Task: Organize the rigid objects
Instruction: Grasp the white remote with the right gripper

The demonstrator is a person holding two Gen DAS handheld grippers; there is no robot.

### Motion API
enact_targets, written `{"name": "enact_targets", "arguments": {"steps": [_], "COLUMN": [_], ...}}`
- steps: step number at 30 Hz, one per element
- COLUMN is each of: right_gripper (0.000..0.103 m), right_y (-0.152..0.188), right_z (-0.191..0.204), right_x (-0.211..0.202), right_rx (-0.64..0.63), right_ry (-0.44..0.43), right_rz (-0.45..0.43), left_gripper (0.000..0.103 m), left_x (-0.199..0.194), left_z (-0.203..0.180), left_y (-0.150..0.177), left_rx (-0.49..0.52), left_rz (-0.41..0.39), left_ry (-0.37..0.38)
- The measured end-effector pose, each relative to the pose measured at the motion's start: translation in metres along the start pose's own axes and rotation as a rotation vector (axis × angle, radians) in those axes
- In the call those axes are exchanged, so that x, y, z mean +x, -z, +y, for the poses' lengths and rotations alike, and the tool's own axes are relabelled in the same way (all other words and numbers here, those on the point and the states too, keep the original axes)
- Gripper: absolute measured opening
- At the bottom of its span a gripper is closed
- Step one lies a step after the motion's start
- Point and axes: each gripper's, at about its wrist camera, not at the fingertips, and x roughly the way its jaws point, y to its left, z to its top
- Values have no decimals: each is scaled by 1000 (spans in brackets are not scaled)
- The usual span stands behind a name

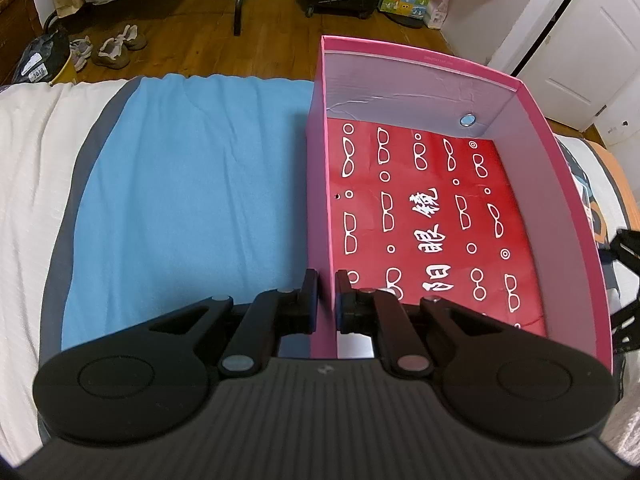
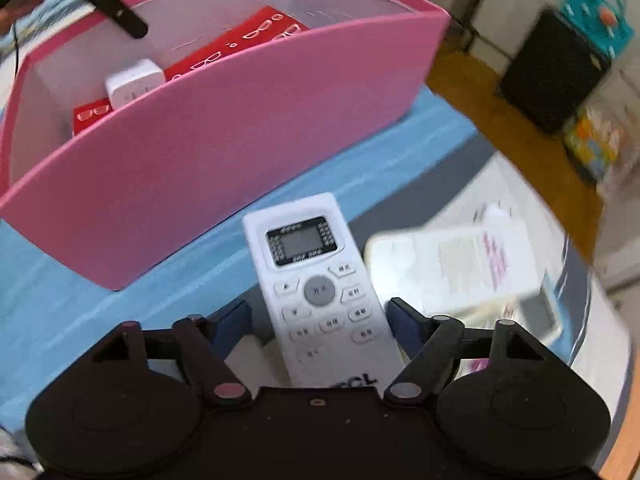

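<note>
A pink open box (image 1: 440, 60) stands on a blue cloth (image 1: 192, 200). A red sheet printed with white glasses (image 1: 432, 220) lines its bottom. My left gripper (image 1: 327, 300) is shut on the box's left wall near the front corner, one finger outside and one inside. In the right wrist view the same box (image 2: 240, 120) holds a white plug adapter (image 2: 134, 84). A white remote control (image 2: 320, 280) lies on the cloth in front of the box. My right gripper (image 2: 318, 318) is open and straddles the remote's lower half, with a gap at the left finger.
A blurred white flat packet (image 2: 460, 268) lies just right of the remote. The cloth rests on a white bedspread (image 1: 24, 160). Beyond the bed edge are a wooden floor, shoes (image 1: 116, 50) and a black suitcase (image 2: 556, 76).
</note>
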Motion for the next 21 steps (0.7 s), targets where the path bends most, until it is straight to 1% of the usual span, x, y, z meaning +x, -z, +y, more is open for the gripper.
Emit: {"name": "enact_targets", "arguments": {"steps": [2, 4, 6, 11, 12, 13, 15, 17, 21], "right_gripper": [68, 64, 63, 69, 68, 61, 61, 61, 61], "right_y": [1, -1, -2, -8, -10, -12, -14, -13, -15], "right_z": [2, -1, 0, 14, 16, 18, 20, 20, 19], "right_x": [-4, -6, -4, 6, 7, 7, 4, 0, -5], "right_rx": [28, 84, 80, -5, -12, -12, 2, 43, 113], "right_ry": [16, -15, -26, 40, 53, 58, 49, 36, 73], "right_rz": [14, 15, 7, -40, -53, -60, -67, -65, -66], "left_gripper": [7, 7, 7, 7, 7, 7, 7, 7, 8], "left_x": [0, 0, 0, 0, 0, 0, 0, 0, 0], "left_z": [-1, -1, -1, -1, -1, -1, 0, 0, 0], "left_y": [0, 0, 0, 0, 0, 0, 0, 0, 0], "left_rx": [3, 5, 1, -1, -2, -3, -4, -4, -4], "left_rz": [-1, -1, -1, -1, -1, -1, -1, -1, -2], "left_ry": [-2, -3, -2, -2, -1, -1, -1, 1, 0]}}
